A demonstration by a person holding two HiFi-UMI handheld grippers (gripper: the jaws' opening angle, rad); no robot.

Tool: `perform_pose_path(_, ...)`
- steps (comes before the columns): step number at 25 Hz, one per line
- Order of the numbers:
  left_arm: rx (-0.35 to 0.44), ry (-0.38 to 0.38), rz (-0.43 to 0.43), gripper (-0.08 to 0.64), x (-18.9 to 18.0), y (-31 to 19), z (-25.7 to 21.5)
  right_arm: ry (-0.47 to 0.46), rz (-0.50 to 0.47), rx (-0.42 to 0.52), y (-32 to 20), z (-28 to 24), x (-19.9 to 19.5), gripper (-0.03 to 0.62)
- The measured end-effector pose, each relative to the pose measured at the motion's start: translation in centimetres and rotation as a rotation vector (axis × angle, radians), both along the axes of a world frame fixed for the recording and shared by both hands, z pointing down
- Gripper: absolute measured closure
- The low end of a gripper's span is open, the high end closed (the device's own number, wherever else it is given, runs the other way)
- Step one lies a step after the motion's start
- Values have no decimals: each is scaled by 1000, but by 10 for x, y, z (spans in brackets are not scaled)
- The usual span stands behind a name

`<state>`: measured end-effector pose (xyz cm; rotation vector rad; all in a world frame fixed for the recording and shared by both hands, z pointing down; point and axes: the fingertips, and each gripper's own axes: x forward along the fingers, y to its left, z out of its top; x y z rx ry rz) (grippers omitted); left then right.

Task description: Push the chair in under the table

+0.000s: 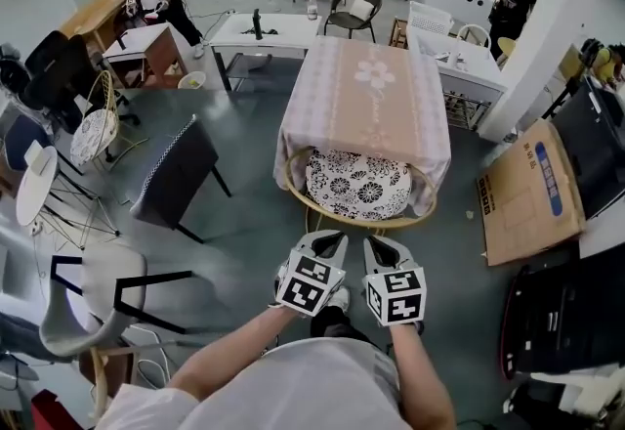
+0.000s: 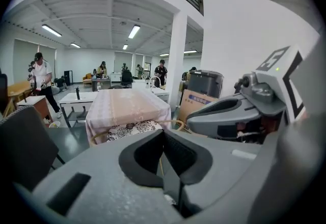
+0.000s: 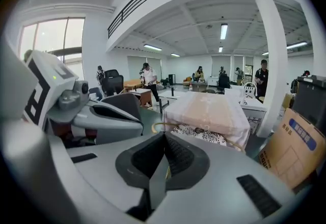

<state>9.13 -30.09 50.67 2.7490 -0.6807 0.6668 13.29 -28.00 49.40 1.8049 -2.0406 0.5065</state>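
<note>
Chair (image 1: 358, 186) stands centre frame, seat largely under the cloth-covered surface (image 1: 363, 96), rear rim protruding. Left gripper (image 1: 327, 237) and right gripper (image 1: 383, 244), lower centre, have fingers (image 1: 318, 244) pressed together, holding nothing. Any final push should meet the rim evenly on both sides. The room is crowded, with a cardboard box (image 1: 527, 189) at right.

head view looks steeply down from above; both gripper views sit low, facing fwd. all share table (image 1: 366, 115) & chair (image 1: 358, 186).
</note>
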Motion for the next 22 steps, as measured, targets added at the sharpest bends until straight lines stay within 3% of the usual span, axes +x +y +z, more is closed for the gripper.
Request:
perform_pose_path(6,-13,59,-31,554,-1,17,-13,-53,18,32,14,-12,-4,588)
perform_pose_path(22,-3,40,-18,554,6,28,-14,-72,33,35,26,-10,0,589)
